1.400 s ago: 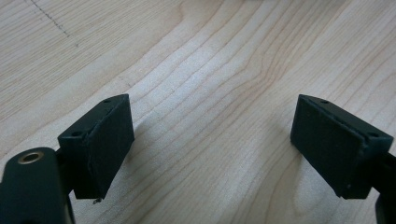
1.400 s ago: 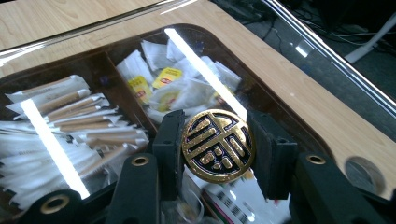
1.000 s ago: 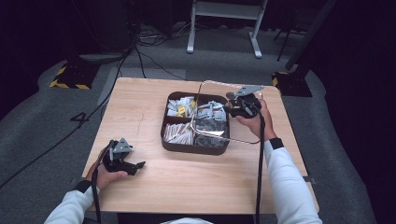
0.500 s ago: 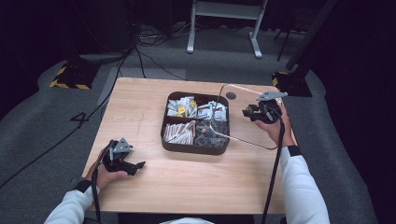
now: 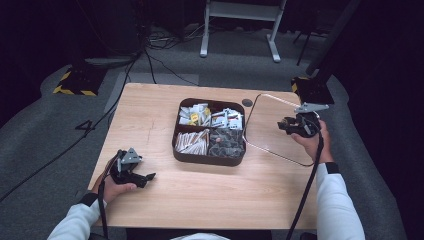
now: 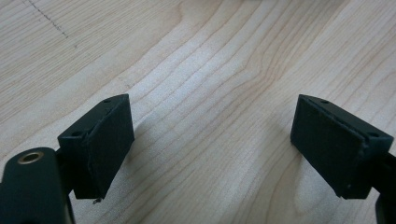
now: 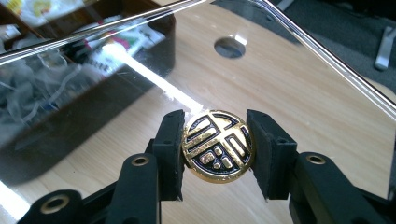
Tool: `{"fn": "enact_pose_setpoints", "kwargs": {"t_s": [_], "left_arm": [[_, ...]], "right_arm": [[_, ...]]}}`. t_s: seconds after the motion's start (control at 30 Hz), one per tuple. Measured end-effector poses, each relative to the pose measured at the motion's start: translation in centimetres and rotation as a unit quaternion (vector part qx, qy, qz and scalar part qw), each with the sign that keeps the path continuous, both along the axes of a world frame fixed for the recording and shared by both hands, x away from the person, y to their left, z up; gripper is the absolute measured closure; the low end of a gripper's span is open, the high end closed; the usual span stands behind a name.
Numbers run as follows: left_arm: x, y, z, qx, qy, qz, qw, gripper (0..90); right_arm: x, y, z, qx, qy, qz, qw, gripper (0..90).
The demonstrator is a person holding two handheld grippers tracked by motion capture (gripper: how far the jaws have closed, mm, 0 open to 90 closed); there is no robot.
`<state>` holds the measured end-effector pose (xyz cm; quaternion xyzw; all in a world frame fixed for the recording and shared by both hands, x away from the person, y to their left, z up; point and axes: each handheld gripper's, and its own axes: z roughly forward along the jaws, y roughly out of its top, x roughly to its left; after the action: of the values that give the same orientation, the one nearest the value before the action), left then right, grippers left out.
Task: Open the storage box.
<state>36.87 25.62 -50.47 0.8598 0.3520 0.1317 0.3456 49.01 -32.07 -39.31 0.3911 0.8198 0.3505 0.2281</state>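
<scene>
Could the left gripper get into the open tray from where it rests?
Probably yes. The left gripper rests open on bare table, and the tray lies uncovered, because the right gripper holds the clear lid by its gold knob, off to the side.

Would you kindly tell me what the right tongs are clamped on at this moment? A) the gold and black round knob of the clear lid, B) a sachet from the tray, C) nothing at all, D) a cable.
A: in the right gripper view the right tongs press on both sides of the round knob atop the clear lid.
</scene>
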Motion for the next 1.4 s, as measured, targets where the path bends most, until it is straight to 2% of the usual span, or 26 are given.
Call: {"fn": "enact_pose_setpoints", "kwargs": {"t_s": [0.23,0.43,0.87,1.03,1.23,1.4], "left_arm": [[0.0,0.0,0.0,0.000,0.000,0.000,1.0000,13.7],[0.0,0.0,0.0,0.000,0.000,0.000,1.0000,13.7],[0.0,0.0,0.0,0.000,0.000,0.000,1.0000,13.7],[0.0,0.0,0.0,0.000,0.000,0.000,1.0000,13.7],[0.0,0.0,0.0,0.000,0.000,0.000,1.0000,13.7],[0.0,0.0,0.0,0.000,0.000,0.000,1.0000,13.7]], "right_arm": [[-0.2,-1.6,-1.3,-0.001,0.014,-0.016,0.9998,59.3],[0.1,-2.2,-2.6,-0.004,0.024,-0.024,0.9994,59.3],[1.3,-2.1,-5.8,-0.017,0.055,-0.034,0.9978,59.3],[1.6,-1.7,-6.9,-0.021,0.063,-0.026,0.9974,59.2],[1.9,-1.2,-7.8,-0.035,0.069,-0.020,0.9968,59.2],[2.0,-1.1,-8.4,-0.037,0.072,-0.021,0.9965,59.2]]}}
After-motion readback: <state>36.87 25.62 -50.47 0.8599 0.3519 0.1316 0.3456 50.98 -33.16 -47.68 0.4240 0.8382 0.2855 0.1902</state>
